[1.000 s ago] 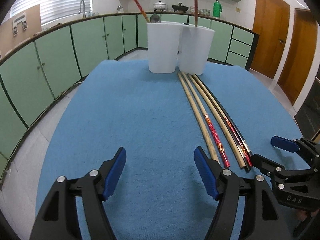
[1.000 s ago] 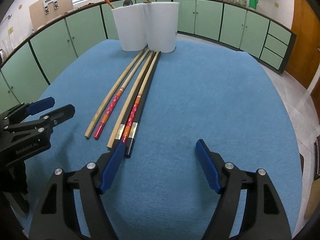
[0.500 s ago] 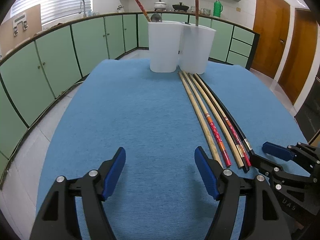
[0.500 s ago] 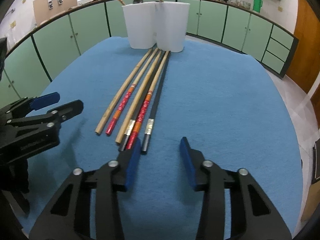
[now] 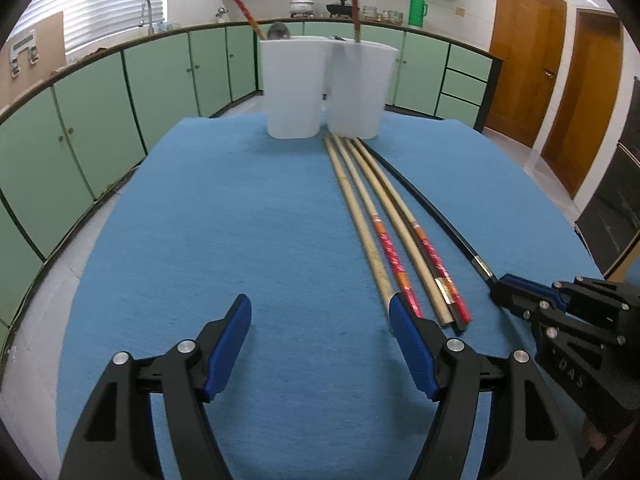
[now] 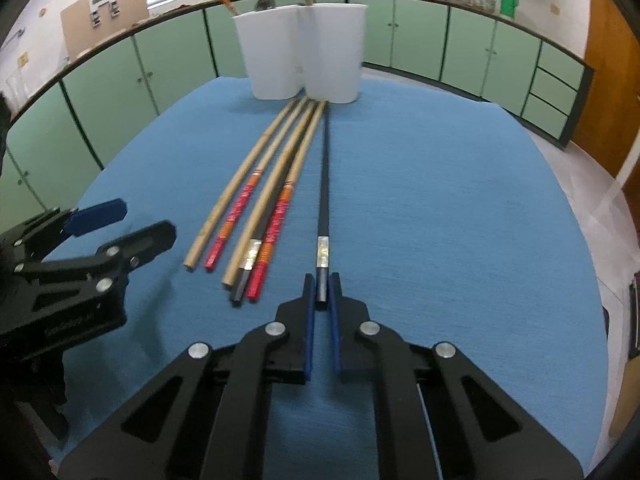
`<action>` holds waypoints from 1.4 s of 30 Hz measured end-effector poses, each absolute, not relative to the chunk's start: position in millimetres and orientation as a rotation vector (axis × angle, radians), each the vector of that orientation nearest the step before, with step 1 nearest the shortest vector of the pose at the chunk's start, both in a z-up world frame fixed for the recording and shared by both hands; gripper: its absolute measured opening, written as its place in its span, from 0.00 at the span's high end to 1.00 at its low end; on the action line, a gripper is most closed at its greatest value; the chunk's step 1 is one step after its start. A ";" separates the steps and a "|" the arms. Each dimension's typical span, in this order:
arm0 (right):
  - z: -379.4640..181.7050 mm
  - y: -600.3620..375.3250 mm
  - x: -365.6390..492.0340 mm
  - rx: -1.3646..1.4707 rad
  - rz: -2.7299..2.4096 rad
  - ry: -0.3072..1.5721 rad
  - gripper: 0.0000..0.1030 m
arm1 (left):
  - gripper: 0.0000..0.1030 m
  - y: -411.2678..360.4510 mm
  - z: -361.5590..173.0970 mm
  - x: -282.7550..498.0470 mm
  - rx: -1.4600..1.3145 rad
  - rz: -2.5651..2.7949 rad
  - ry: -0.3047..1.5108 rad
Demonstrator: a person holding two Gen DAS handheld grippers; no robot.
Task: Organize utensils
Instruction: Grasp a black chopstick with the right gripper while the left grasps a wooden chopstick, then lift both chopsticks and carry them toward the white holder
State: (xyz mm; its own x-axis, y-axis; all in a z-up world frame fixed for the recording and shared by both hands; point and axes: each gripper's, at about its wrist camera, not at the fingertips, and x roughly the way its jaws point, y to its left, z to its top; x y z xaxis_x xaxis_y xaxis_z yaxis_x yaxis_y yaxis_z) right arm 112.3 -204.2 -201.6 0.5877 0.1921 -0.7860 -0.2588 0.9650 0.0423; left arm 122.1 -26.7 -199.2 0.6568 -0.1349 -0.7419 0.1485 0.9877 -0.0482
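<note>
Pinching the near end of 1 black chopstick (image 6: 323, 216), the right gripper (image 6: 321, 292) has just closed its blue pads on it.

The left gripper (image 5: 320, 344) hangs with jaws apart over bare blue cloth (image 5: 224, 220), nothing between them. Just beside the black chopstick lie 5 more chopsticks (image 6: 256, 216) in a loose bundle, tips reaching 2 white holders (image 6: 304, 52), each with 1 chopstick standing inside.

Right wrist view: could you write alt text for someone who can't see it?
The right gripper has its jaws shut on the near end of a long black chopstick lying on a blue cloth-covered table. Five more chopsticks lie alongside, pointing to two white plastic holders; the open left gripper waits nearby.
</note>
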 end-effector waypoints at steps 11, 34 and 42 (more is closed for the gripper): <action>-204.2 -224.1 114.6 -0.029 0.242 0.906 0.94 | 0.33 -42.2 -210.0 128.7 0.054 -0.153 0.901; -206.8 -230.8 115.5 0.002 0.261 0.910 0.94 | 0.92 -49.8 -209.9 123.6 0.062 -0.211 0.881; -194.6 -229.3 112.1 -0.002 0.278 0.876 0.94 | 0.93 -34.6 -187.5 120.9 0.051 -0.191 0.834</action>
State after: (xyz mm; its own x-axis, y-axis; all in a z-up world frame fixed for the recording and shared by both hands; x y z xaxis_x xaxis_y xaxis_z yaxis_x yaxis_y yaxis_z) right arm 112.1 -229.3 -194.6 0.6063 0.2398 -0.7582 -0.2414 0.9640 0.1119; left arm 120.8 -34.6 -187.5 0.6560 -0.1488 -0.7400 0.1885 0.9816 -0.0303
